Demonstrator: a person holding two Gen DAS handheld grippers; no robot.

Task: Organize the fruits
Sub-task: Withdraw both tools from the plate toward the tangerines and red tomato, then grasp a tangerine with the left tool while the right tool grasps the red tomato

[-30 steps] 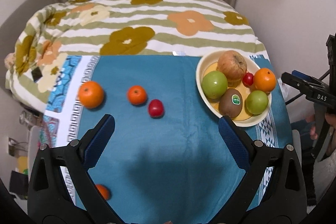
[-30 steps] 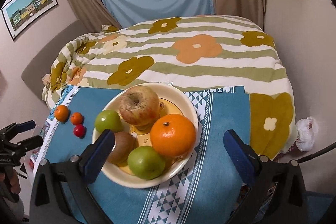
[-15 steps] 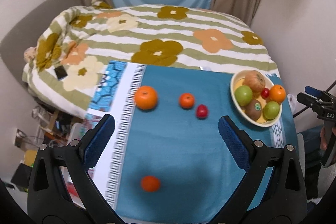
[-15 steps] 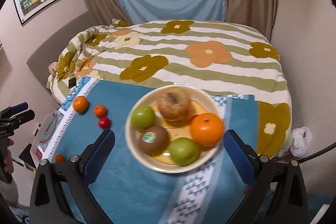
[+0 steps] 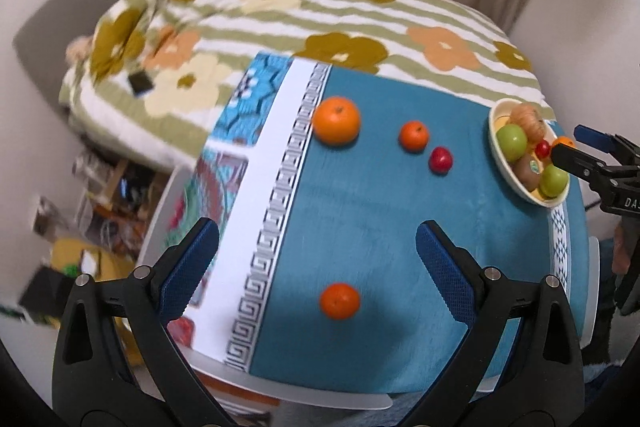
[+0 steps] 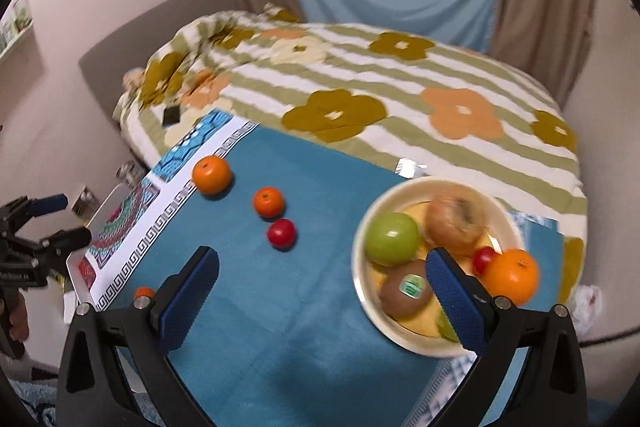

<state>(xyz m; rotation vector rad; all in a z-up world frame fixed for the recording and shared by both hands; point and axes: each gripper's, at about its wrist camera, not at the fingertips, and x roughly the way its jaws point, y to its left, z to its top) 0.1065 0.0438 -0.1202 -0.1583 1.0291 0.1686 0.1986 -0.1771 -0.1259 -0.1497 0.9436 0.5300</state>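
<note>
Both grippers, left [image 5: 318, 253] and right [image 6: 322, 285], have drawn back with jaws wide and empty, revealing a fourth loose orange [image 5: 339, 300] on the cloth, well apart from the bowl [image 6: 362, 283].

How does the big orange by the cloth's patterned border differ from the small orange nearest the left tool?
The big orange is clearly larger than the small orange. It lies at the far end beside the patterned border, heading a row with another small orange and a red fruit; the small orange lies alone between the open left tool's fingers. Both rest loose on the blue cloth, outside the bowl.
</note>
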